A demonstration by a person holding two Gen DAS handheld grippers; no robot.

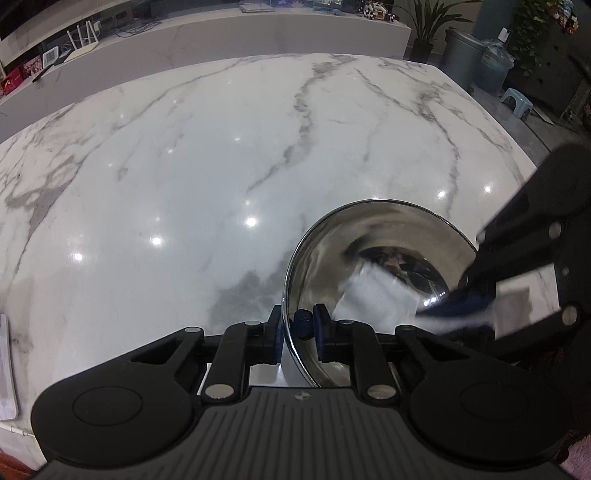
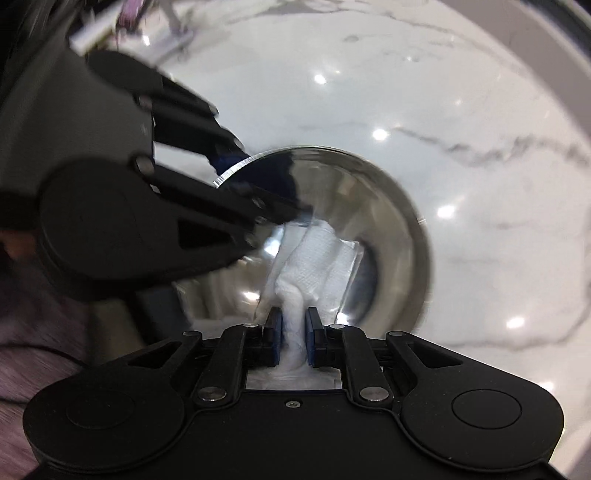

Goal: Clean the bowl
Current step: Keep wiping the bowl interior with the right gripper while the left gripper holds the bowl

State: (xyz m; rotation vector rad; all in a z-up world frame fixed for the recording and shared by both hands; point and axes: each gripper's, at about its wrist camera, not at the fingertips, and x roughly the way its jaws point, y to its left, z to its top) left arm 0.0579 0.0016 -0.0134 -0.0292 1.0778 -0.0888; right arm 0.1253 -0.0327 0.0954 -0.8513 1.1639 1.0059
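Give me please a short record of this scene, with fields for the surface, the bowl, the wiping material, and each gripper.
surface: white marble table
bowl: shiny steel bowl, tilted, its rim clamped between the fingers of the left gripper
wiping material: white paper towel, crumpled, pressed inside the bowl
left gripper: shut on the bowl's rim
right gripper: shut on the paper towel
background: grey bin, potted plant

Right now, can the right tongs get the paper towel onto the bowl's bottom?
Probably yes. The right tongs grip the paper towel, which already lies inside the open bowl. The left tongs clamp only the near rim, leaving the inside free.
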